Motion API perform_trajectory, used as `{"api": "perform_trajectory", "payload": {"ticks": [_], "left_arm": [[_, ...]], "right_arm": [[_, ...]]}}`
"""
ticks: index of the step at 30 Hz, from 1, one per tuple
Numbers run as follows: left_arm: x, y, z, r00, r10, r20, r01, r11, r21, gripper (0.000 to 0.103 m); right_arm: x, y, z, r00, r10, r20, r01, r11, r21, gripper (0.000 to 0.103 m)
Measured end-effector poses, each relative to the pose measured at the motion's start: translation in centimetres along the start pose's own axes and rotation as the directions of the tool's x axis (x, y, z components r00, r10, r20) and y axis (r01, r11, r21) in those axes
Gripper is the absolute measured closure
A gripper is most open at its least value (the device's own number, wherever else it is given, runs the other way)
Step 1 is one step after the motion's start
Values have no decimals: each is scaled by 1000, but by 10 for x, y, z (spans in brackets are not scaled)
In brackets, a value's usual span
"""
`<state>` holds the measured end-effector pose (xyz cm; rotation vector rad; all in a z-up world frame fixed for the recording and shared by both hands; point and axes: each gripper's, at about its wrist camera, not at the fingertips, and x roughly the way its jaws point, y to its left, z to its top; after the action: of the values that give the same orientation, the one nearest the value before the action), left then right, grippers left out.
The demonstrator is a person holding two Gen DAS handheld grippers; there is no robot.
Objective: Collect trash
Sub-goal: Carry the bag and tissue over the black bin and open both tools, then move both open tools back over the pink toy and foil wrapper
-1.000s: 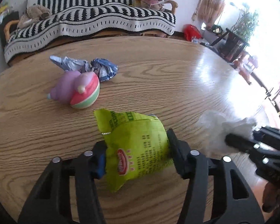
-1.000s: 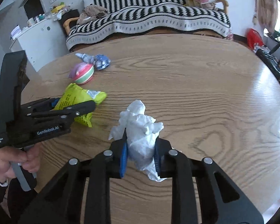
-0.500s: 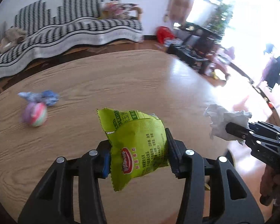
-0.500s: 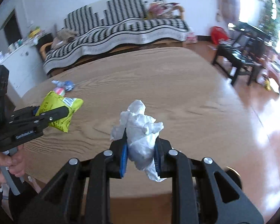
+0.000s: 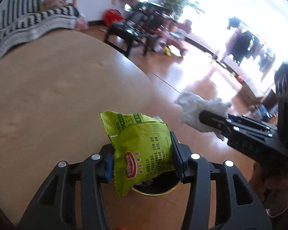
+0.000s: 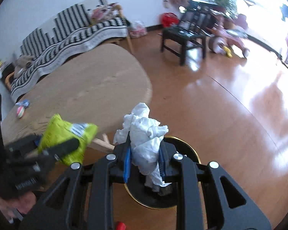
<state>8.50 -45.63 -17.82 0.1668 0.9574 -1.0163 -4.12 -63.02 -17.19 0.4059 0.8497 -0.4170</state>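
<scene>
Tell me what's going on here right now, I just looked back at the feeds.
A person holds a gripper in each hand and is clearing trash. The left gripper is clamped on a green snack bag, and the right gripper is clamped on a crumpled white tissue. Both are held off the table's edge, above a dark bin with a gold rim on the floor. A small ball and a blue wrapper remain on the round wooden table.

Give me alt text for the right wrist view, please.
The right gripper clamps a crumpled white tissue above a dark, gold-rimmed bin on the wooden floor. At left, the left gripper holds a green snack bag beside the round wooden table.
</scene>
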Motion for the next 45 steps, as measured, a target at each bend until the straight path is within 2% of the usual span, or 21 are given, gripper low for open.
{"api": "perform_trajectory", "payload": {"ticks": [6,12,17,29,30,31,32,35,45], "left_arm": [[52,-20,-29,996,-17,-86,20,999,34,56],[87,-9,-39,989,-1,-148,8,999,42,55],[96,-11,-39,987,14,-157,-1,997,82,54],[102,-13,-39,987,12,-160,0,997,73,51],[103,-12,-39,986,7,-165,4,998,68,44],[104,-13,-39,986,6,-169,5,998,65,33],[104,-13,-39,986,12,-166,-1,998,65,32],[102,-15,-39,987,11,-162,2,997,77,29],[91,-12,-40,992,9,-128,-1,998,61,23]], "right_arm": [[26,-37,-32,997,-15,-71,20,998,65,80],[54,-45,-51,992,-16,-127,28,995,93,80],[70,-46,-63,987,-17,-163,36,993,115,80],[88,-46,-53,982,-17,-189,41,991,125,78],[89,-47,-53,982,-15,-191,41,991,129,76],[90,-47,-52,981,-18,-194,45,990,134,66],[90,-48,-51,981,-20,-194,47,990,136,56],[86,-50,-49,985,-31,-173,56,989,139,43],[76,-49,-48,985,-37,-170,63,987,145,38]]}}
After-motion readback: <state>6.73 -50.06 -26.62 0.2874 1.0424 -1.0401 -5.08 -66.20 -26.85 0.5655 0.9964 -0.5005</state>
